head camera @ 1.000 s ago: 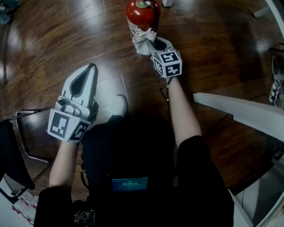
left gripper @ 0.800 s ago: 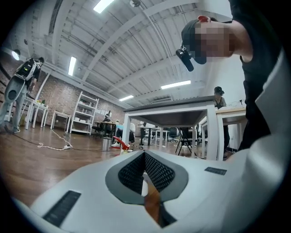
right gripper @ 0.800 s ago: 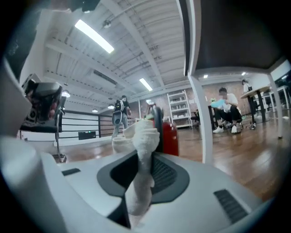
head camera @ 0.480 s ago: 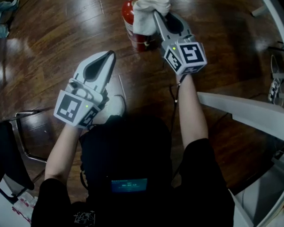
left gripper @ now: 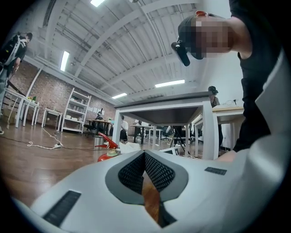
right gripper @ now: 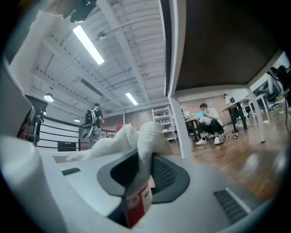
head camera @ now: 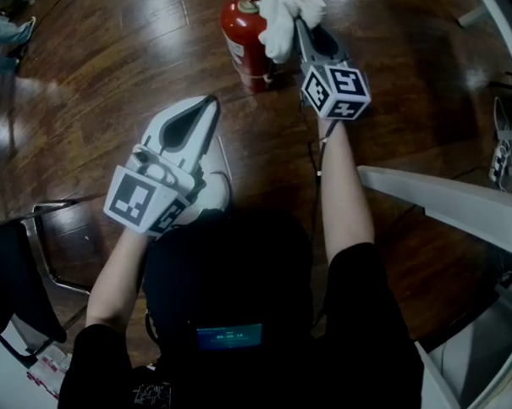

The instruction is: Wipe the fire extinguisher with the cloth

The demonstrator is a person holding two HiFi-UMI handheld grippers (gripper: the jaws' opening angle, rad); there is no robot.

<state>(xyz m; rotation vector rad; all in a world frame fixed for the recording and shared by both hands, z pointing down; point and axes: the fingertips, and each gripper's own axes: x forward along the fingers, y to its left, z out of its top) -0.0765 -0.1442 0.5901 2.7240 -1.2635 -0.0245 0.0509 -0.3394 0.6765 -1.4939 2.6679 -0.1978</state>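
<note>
The extinguisher (head camera: 244,39) stands upright on the wood floor (head camera: 101,74) at the top of the head view, its valve end cut off by the frame edge. The cloth (head camera: 285,18) is bunched just right of its upper part and overlaps the red edge. We can't tell if it actually touches.

The right gripper (head camera: 302,30) is clenched on the cloth. In the right gripper view the cloth is pinched between the jaws and spills over the tips, hiding them. Through the slot under the pinch we see the red body and white label (right gripper: 138,202), so the extinguisher sits close in front of and below that claw. The label print is too blurred to read.

The left gripper (head camera: 211,104) hovers well apart from the extinguisher, nearer the person's body, with its jaws pressed together on nothing. Only floor shows through its slot. In the left gripper view the extinguisher is mostly hidden behind the jaw body, and we get just the red handle and neck.

A white table (head camera: 443,195) edge runs along the right of the head view.
</note>
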